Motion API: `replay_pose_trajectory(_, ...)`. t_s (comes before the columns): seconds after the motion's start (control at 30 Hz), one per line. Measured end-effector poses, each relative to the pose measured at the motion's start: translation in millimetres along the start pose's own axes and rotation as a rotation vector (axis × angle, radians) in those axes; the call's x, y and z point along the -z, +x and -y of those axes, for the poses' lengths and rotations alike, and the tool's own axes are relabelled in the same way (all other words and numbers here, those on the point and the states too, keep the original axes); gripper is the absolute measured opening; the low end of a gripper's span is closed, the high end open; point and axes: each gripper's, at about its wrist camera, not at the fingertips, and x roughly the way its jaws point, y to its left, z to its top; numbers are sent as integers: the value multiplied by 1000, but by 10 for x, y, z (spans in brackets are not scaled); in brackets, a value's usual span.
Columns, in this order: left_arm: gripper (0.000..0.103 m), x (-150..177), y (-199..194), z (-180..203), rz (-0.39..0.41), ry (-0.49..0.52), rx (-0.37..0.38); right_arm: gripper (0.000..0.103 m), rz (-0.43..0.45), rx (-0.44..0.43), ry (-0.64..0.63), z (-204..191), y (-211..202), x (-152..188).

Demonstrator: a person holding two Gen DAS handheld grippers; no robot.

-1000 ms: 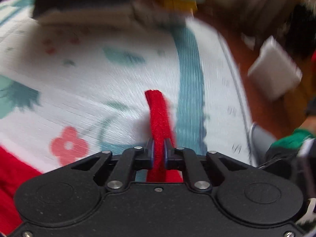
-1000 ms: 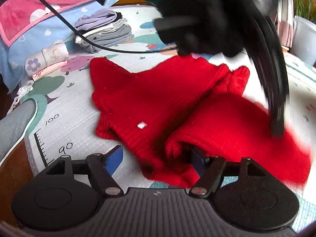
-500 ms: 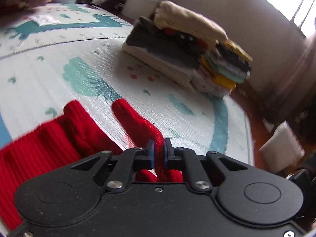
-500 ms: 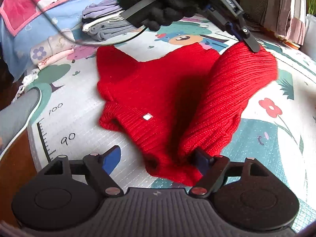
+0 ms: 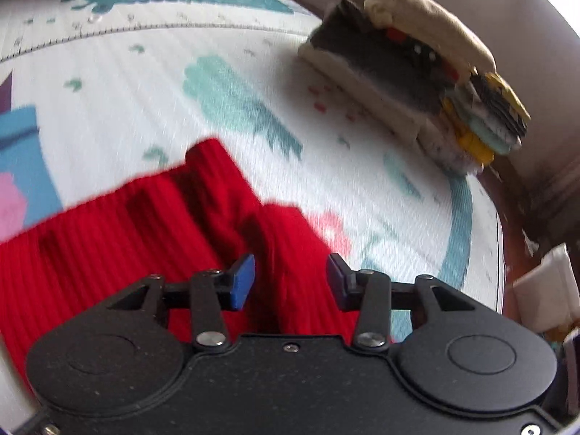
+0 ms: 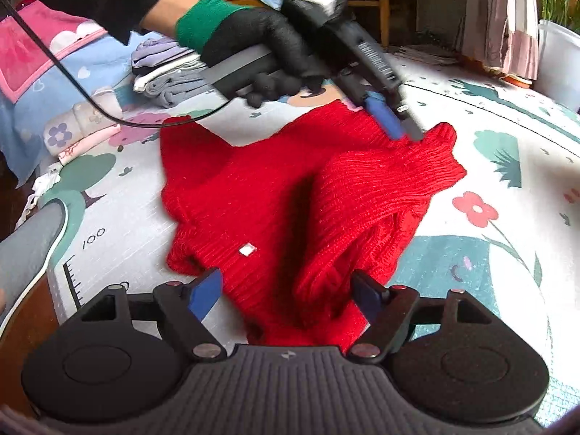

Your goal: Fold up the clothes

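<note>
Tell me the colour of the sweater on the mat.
Red sweater, ribbed knit; clearest in the right wrist view.

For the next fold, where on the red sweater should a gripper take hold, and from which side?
Likely the ribbed cuff of the folded-over sleeve, where the red sweater ends in a thick free edge raised off the mat. Come from the far side, as the left gripper does; its jaws have just been opening, with the sleeve between them. The flat body offers no such edge.

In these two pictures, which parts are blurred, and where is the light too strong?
Left wrist view: red sweater and play mat are smeared; the window corner at top right is blown out. Right wrist view: mostly sharp, only the gloved hand is slightly blurred; edges bend from fisheye.
</note>
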Motion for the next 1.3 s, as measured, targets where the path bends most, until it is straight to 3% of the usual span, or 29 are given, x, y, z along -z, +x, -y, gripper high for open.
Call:
replay_pose_trajectory(0.07, 41, 2, 156, 4, -64, 19, -43, 77, -7, -14, -13, -22, 41, -10)
replay_pose_trajectory(0.1, 32, 25, 198, -5, -94, 34, -52, 77, -11, -21, -20, -35, 59, -15)
replay_pose_trajectory(0.17, 14, 64, 169, 52, -82, 100, -73, 77, -18, -34, -27, -65, 92, -11)
replay_pose_trajectory(0.23, 9, 90, 43, 130, -25, 171, -102, 78, -30, -42, -32, -90, 110, -1)
replay_pose_trajectory(0.3, 9, 110, -152, 117, 60, 185, -54, 79, -44, -45, -36, -101, 122, 15)
replay_pose_trajectory(0.37, 9, 140, -268, 55, 93, 175, -52, 80, -43, -47, -35, -98, 110, 21)
replay_pose_trajectory(0.47, 9, 212, -154, -29, 34, 180, -115, 86, -62, -65, -34, -100, 154, 21)
replay_pose_trajectory(0.53, 9, 236, -51, -72, -1, 176, -112, 86, -73, -62, -68, -155, 178, 8)
replay_pose_trajectory(0.73, 9, 221, -120, -42, 14, 264, -88, 83, -58, -69, -39, -112, 108, -10)
replay_pose_trajectory(0.77, 12, 219, -129, -49, 14, 269, -89, 83, -49, -63, -35, -101, 87, -10)
replay_pose_trajectory(0.87, 38, 171, -187, -21, 19, 302, -143, 82, -5, -47, -8, -52, 8, -15)
replay_pose_trajectory(0.9, 42, 142, -241, -11, 28, 316, -155, 81, 17, -39, 12, -31, -28, -20)
replay_pose_trajectory(1.03, 40, 62, -376, 66, 51, 350, -129, 71, 98, 29, -34, -53, -88, -96)
replay_pose_trajectory(1.17, 40, 82, -198, 227, 26, 394, -93, 71, 113, 8, -146, -102, 92, -236)
replay_pose_trajectory(1.23, 40, 120, -35, 282, 11, 411, -94, 72, 72, -23, -165, -95, 254, -272)
replay_pose_trajectory(1.3, 39, 173, 167, 333, -29, 431, -117, 82, -12, -64, -146, -62, 435, -263)
